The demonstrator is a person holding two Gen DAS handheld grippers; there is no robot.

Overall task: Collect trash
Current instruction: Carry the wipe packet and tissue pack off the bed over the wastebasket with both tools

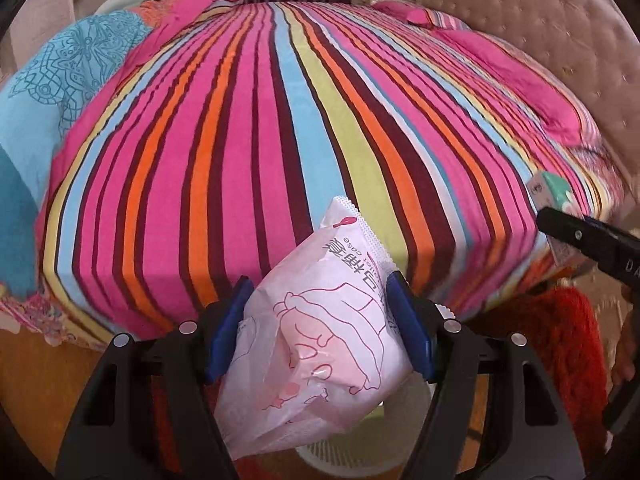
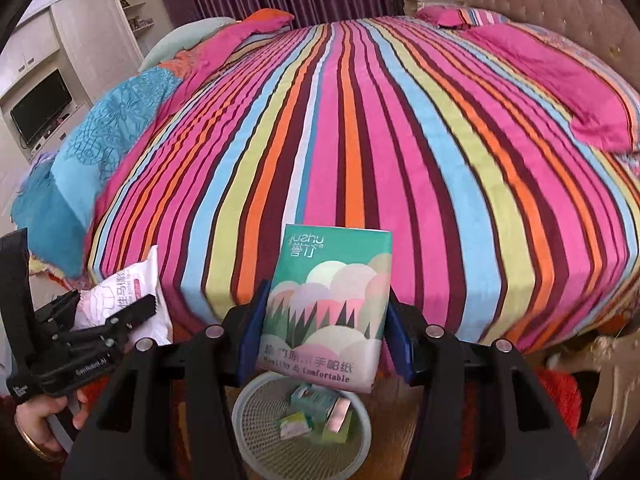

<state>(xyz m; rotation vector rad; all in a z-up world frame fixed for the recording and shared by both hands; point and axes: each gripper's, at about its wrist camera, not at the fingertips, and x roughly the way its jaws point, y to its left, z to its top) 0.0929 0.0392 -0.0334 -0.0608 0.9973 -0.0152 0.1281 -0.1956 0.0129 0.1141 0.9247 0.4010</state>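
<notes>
My left gripper (image 1: 320,320) is shut on a white and pink plastic packet (image 1: 320,340), held at the near edge of the striped bed (image 1: 280,120). Below the packet shows part of the white mesh waste basket (image 1: 360,452). My right gripper (image 2: 324,320) is shut on a green tissue pack (image 2: 328,304), held right above the waste basket (image 2: 300,432), which holds several small green and white wrappers. In the right wrist view the left gripper (image 2: 132,312) with its packet (image 2: 124,292) appears at the lower left. The right gripper's finger (image 1: 588,236) and tissue pack (image 1: 552,192) show at the right edge of the left wrist view.
A blue patterned quilt (image 2: 92,160) lies on the bed's left side and pink pillows (image 2: 560,80) on the right. A padded headboard (image 2: 560,8) rises at the far right. A red rug (image 1: 560,340) covers the floor near the basket. White cabinets with a television (image 2: 40,112) stand at the left.
</notes>
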